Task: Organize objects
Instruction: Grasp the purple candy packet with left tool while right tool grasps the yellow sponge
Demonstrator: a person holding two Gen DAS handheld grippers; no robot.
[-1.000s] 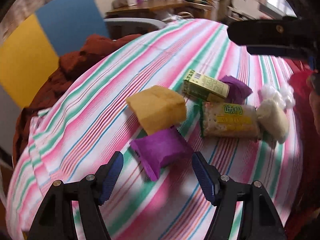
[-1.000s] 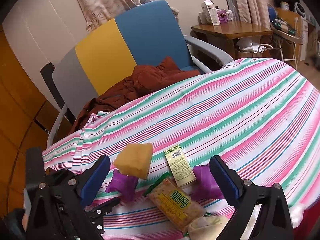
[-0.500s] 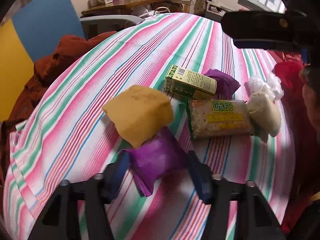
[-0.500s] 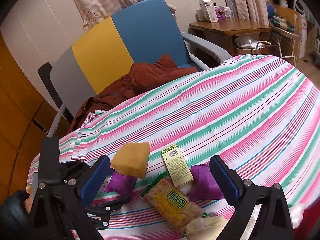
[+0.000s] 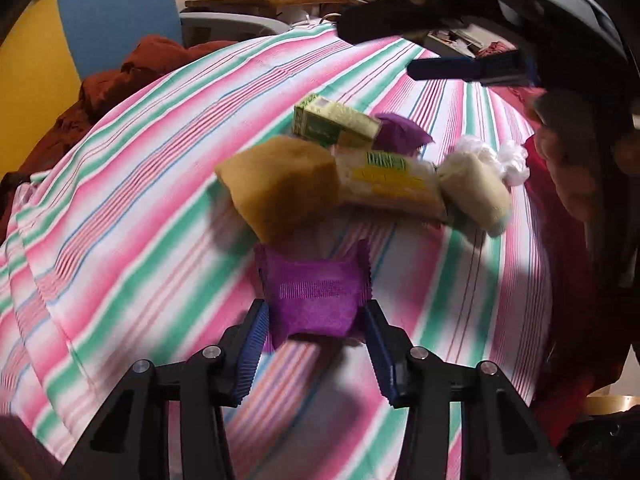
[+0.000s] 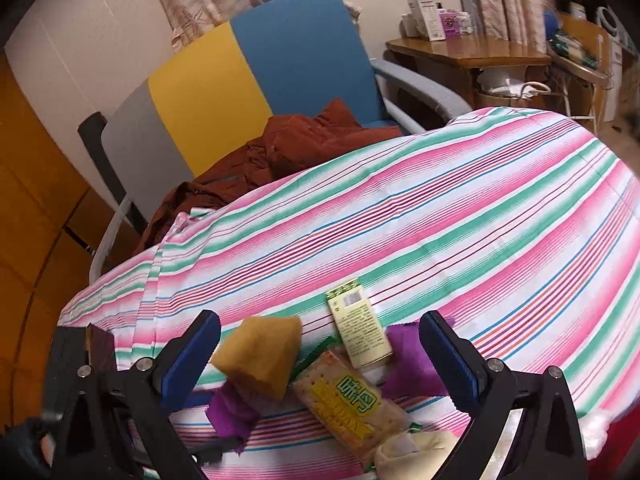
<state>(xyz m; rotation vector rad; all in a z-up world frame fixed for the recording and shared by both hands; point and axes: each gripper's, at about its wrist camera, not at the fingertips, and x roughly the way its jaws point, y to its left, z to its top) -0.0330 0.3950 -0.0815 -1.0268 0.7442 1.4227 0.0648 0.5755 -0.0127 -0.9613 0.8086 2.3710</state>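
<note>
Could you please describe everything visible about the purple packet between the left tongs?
The purple packet is a small, soft-looking pillow pouch in bright violet, with crimped, zigzag-cut end seams and a faint paler band across its face. It sits between the blue ribbed pads of the left tongs, which are closing on its sides. Its far edge is next to the yellow-brown packet; actual contact is unclear. Below it is the striped tablecloth; blur hides whether it is lifted.

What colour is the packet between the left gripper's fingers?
Purple packet, clearest in the left wrist view.
</note>
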